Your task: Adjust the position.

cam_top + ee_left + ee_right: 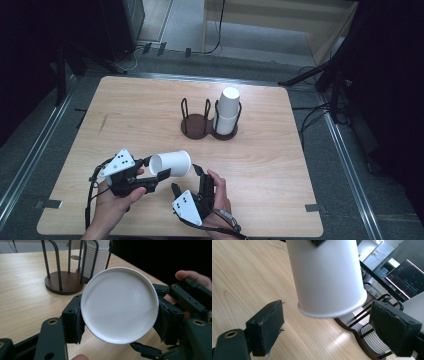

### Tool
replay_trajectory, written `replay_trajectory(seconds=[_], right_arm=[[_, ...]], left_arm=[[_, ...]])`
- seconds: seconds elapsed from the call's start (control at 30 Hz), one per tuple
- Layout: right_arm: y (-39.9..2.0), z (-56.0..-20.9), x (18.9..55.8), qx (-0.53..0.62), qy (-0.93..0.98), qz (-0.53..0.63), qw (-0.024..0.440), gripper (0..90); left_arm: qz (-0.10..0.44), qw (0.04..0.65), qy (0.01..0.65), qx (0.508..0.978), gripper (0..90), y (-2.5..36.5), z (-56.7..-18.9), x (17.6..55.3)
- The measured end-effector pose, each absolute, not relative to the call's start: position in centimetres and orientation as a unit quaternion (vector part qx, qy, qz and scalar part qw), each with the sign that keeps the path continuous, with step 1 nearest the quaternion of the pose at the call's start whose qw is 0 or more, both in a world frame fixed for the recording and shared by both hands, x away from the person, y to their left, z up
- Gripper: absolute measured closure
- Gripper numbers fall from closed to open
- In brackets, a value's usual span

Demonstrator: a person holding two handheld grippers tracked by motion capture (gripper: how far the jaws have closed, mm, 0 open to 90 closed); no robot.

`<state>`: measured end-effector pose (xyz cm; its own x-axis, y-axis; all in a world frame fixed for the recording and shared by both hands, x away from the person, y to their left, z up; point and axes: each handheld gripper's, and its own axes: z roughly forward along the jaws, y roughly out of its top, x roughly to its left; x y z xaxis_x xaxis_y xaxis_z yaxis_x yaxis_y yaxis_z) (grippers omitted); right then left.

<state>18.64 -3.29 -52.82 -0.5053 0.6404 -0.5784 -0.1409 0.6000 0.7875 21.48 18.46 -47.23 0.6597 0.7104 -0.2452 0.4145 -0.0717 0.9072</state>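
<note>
Your left gripper (156,181) is clamped on the white paper cup (171,164), its pads pressing the cup's two sides near the base, as the left gripper view shows with the round bottom (120,305) facing the lens; held this way the cup lies on its side above the table (125,115), with one end left free toward your other hand. Your right gripper (327,333) stands with its jaws parted wide, apart from the cup's rim (332,311), which hangs just beyond and above the gap between them, so it grips nothing; the spacing reads as a release or a hand-over stance. Farther back, the dark two-bay cup holder (196,125) carries a stack of cups (228,110) in its right bay, while the left bay is vacant, probably the destination.
</note>
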Motion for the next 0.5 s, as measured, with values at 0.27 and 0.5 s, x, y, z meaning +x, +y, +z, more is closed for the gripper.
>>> replay_trajectory(seconds=[0.27,0.5], right_arm=[[-4.0,-52.1,19.0,0.199,0.75,0.429,0.463,12.7],[-4.8,-51.4,19.6,0.235,0.738,0.442,0.451,11.1]], left_arm=[[0.158,0.586,0.405,0.684,34.9,19.3,-47.5,21.7],[0.185,0.624,0.401,0.645,34.9,19.8,-47.8,21.7]])
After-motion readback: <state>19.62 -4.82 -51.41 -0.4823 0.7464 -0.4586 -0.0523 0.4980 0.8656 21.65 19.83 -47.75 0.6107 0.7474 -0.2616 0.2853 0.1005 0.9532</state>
